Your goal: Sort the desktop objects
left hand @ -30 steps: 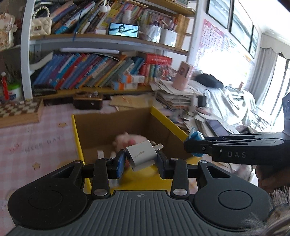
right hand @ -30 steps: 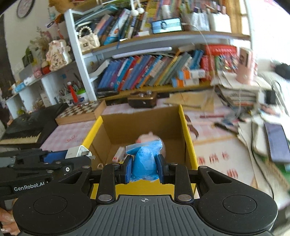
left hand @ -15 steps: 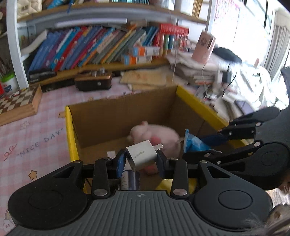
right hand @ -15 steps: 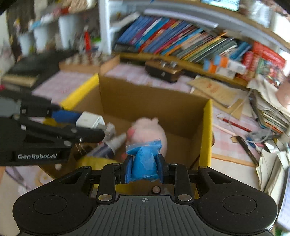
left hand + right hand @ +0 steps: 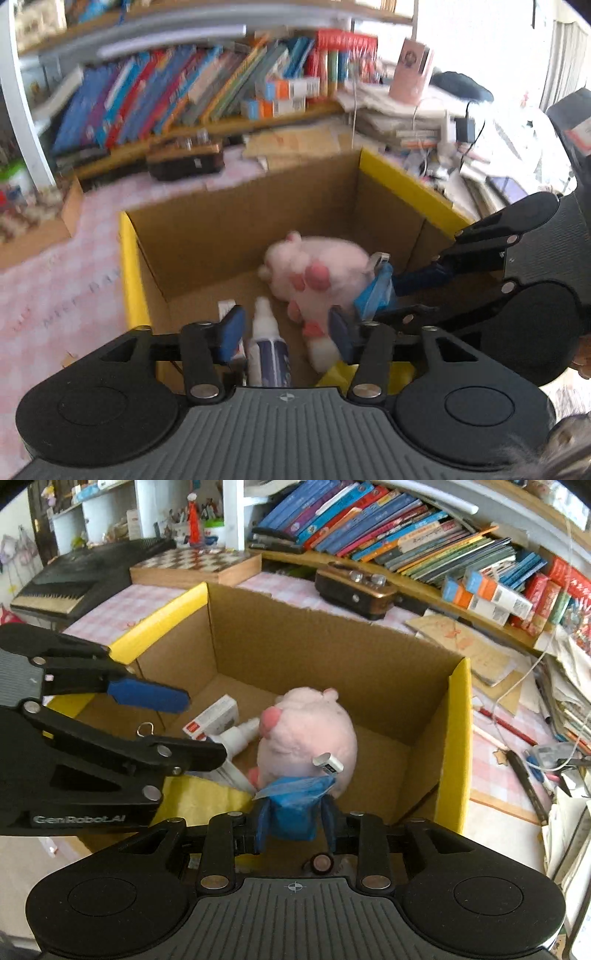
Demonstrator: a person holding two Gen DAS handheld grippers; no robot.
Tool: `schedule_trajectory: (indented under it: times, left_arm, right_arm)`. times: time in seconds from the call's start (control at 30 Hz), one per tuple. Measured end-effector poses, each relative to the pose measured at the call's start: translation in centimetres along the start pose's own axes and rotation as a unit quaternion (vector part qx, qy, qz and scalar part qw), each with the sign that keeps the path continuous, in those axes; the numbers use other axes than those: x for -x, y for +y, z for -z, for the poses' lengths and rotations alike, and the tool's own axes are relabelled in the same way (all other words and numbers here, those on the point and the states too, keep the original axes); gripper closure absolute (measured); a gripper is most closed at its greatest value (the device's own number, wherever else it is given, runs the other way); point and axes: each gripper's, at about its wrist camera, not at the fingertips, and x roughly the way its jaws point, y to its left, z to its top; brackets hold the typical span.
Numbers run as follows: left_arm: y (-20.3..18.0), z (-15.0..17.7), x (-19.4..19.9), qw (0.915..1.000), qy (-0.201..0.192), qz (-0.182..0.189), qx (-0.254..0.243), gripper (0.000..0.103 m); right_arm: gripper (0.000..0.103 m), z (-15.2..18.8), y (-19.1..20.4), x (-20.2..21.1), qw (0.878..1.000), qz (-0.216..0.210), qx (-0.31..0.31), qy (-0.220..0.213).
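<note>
A cardboard box (image 5: pixel 236 225) with yellow rims (image 5: pixel 456 746) holds a pink plush pig (image 5: pixel 317 266) (image 5: pixel 306 734), a white spray bottle (image 5: pixel 267 347) (image 5: pixel 236 734) and a small white carton (image 5: pixel 216 716). My left gripper (image 5: pixel 286 330) is open and empty above the box; it also shows in the right wrist view (image 5: pixel 192 731). A white charger (image 5: pixel 328 763) lies against the pig. My right gripper (image 5: pixel 293 821) holds a blue packet (image 5: pixel 295 805) (image 5: pixel 376 291) over the box, its fingers slightly spread.
Bookshelves (image 5: pixel 406 542) run along the back. A brown radio (image 5: pixel 354 590), a chessboard box (image 5: pixel 195 563) and a keyboard (image 5: pixel 74 579) lie on the pink checked cloth. Piles of papers and cables (image 5: pixel 546 709) crowd the right side.
My left gripper opened and let go of the white charger, which dropped into the box onto the pig. Both grippers moved lower over the box.
</note>
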Motion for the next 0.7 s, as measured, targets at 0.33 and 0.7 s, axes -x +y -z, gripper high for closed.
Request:
schedule_trajectory:
  times: [0.33, 0.7]
  left_arm:
    - [1.4, 1.9, 9.2, 0.9902, -0.125, -0.050, 0.035, 0.002]
    - [4.6, 8.9, 17.4, 0.9760, -0.142, -0.128, 0.103, 0.000]
  right_arm:
    - [0.061, 0.7, 2.3, 6.8, 0.988, 0.043, -0.069, -0.129]
    - [0.008, 3.7, 9.0, 11.4, 0.966, 0.100, -0.157, -0.182]
